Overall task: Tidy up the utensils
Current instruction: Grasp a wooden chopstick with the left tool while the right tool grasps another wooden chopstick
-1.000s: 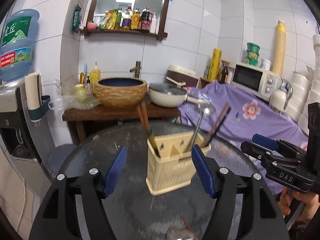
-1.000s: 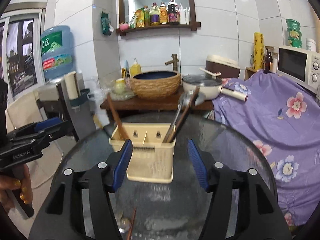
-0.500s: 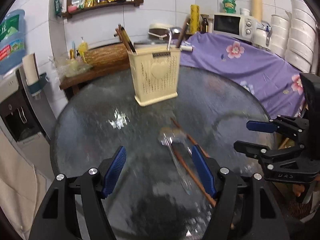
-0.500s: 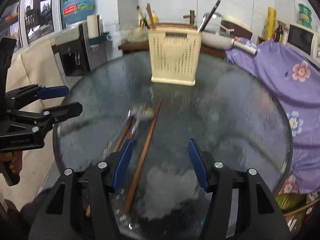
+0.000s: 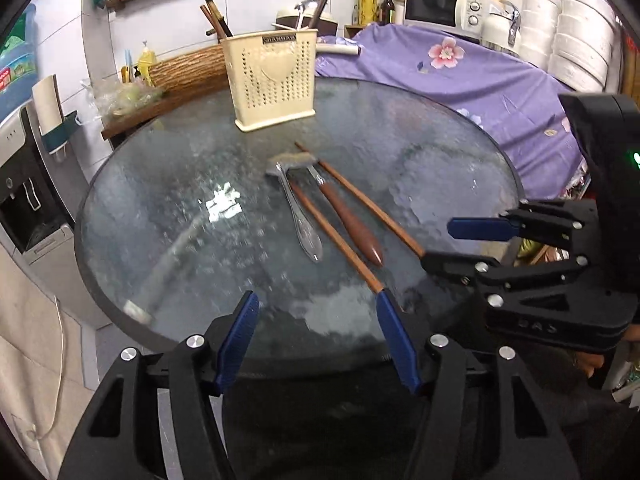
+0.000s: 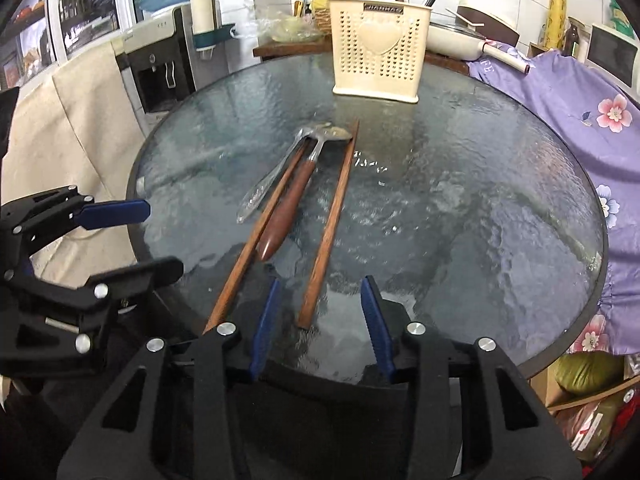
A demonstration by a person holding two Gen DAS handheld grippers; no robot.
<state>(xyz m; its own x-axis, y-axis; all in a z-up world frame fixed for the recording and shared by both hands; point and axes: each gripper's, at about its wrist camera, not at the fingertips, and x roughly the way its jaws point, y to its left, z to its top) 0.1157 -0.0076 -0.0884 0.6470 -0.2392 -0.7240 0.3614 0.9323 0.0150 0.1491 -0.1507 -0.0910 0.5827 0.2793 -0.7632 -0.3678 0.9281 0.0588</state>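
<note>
Tools [image 5: 318, 340] [image 6: 318, 322] lower than before, both narrowing, spread, empty, chopstick [image 6: 328, 224] between right pads.

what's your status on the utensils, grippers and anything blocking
Both grippers open, empty; left gripper, right gripper just been closing some. Two chopsticks, two spoons loose on glass table; holder upright behind them. Nothing in the way.
</note>
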